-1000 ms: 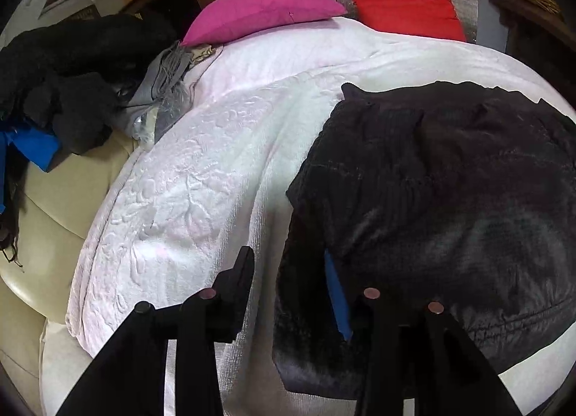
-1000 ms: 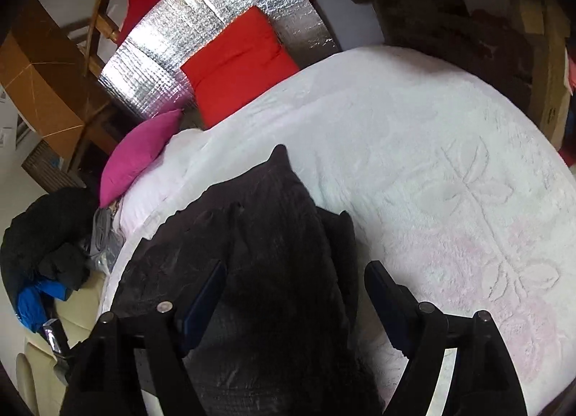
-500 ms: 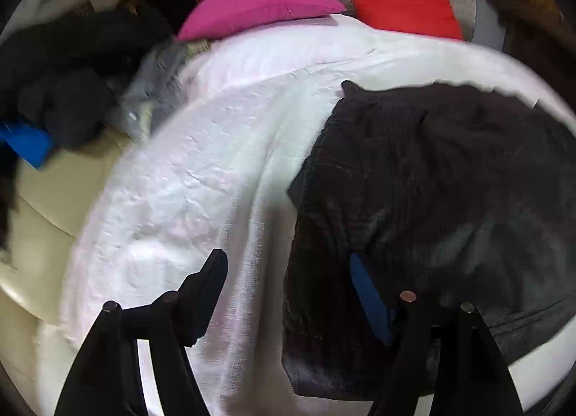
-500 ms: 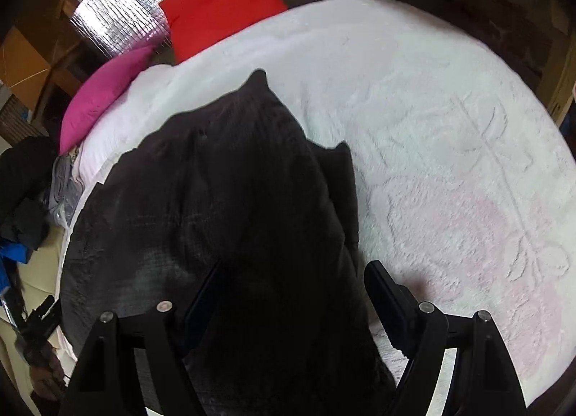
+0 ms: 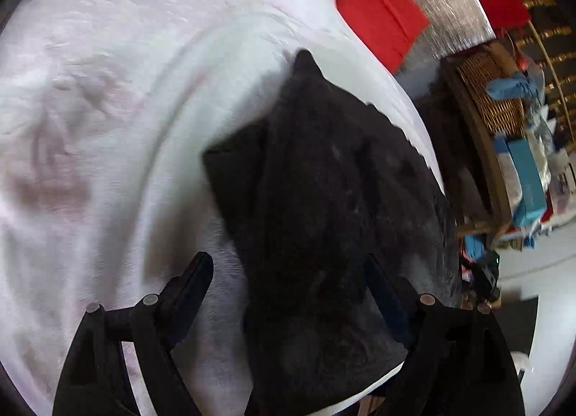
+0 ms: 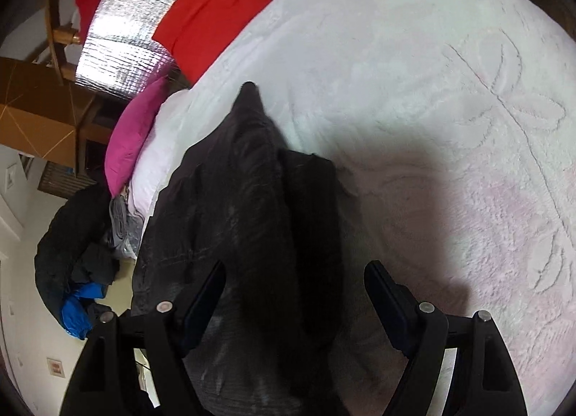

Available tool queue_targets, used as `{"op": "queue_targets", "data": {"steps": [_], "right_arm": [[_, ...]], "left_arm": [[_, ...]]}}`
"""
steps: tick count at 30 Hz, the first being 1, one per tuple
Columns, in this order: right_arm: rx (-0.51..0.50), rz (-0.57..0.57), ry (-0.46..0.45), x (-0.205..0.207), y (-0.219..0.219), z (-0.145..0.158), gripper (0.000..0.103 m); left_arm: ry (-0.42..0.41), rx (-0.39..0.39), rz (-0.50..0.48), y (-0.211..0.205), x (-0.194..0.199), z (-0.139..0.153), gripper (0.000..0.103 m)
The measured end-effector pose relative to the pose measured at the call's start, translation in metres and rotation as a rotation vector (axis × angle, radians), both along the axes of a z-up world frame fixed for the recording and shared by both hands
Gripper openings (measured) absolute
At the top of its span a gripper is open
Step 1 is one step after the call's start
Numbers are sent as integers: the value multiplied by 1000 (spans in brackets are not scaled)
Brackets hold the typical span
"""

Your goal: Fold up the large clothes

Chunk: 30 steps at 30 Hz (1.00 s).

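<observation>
A large black garment (image 5: 324, 182) lies partly folded on the white embossed bedspread (image 5: 108, 128), one pointed corner aimed at the cushions. My left gripper (image 5: 288, 264) hovers over the garment's near end. Its jaws are opening, the cloth lies between them, and neither pad presses on it. In the right wrist view the same garment (image 6: 244, 200) runs up the middle of the bedspread (image 6: 432, 128). My right gripper (image 6: 296, 268) stands open above its near end, a raised fold between the fingers, with nothing gripped.
A red cushion (image 6: 208, 12), a pink cushion (image 6: 133, 135) and a silver foil panel (image 6: 118, 41) mark the bed's far end. A pile of dark and blue clothes (image 6: 72, 254) lies beside the bed. A wicker basket (image 5: 489, 92) and clutter stand past the other edge.
My left gripper's jaws have spread wide, and it has swung and rolled so the garment's end now sits between its fingers. My right gripper has come lower over the garment, still open.
</observation>
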State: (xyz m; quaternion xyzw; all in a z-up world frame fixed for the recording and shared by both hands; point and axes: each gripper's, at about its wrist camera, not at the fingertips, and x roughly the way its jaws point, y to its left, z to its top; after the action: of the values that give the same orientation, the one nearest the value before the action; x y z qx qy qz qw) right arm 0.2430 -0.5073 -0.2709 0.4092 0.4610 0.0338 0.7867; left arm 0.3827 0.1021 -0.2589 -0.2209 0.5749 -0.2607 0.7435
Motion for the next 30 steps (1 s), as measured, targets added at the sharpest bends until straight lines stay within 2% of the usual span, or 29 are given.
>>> {"op": "queue_targets", "data": {"steps": [3, 7, 9, 11, 16, 17, 20, 24, 25, 26, 27, 29, 30], "right_arm": [[0, 20, 3, 3, -1, -4, 82], [16, 62, -11, 7, -5, -10, 83], [55, 81, -30, 13, -3, -12, 83], [126, 113, -52, 19, -1, -16, 83], [240, 221, -56, 38, 17, -25, 84], [247, 236, -57, 41, 21, -25, 87], [250, 280, -65, 49, 39, -24, 88], [163, 268, -74, 50, 56, -19, 86], [144, 263, -74, 49, 58, -18, 78], [97, 254, -67, 48, 61, -16, 66], [57, 249, -68, 46, 63, -13, 61], [12, 253, -92, 41, 68, -7, 42], [-4, 256, -105, 39, 73, -2, 41]], "left_arm": [[2, -31, -64, -14, 0, -3, 86], [11, -24, -121, -30, 0, -10, 88], [12, -46, -138, -34, 2, -12, 89], [7, -77, -154, -40, 3, -12, 94], [38, -172, -167, -47, 10, -22, 95], [42, -191, -165, -49, 12, -23, 96], [39, -217, -180, -51, 13, -22, 96], [39, -188, -170, -55, 14, -25, 94], [40, -172, -162, -56, 14, -24, 89], [41, -163, -152, -57, 14, -24, 77], [39, -153, -139, -59, 15, -24, 70], [31, -164, -123, -64, 15, -19, 52], [19, -173, -119, -65, 14, -15, 49]]}}
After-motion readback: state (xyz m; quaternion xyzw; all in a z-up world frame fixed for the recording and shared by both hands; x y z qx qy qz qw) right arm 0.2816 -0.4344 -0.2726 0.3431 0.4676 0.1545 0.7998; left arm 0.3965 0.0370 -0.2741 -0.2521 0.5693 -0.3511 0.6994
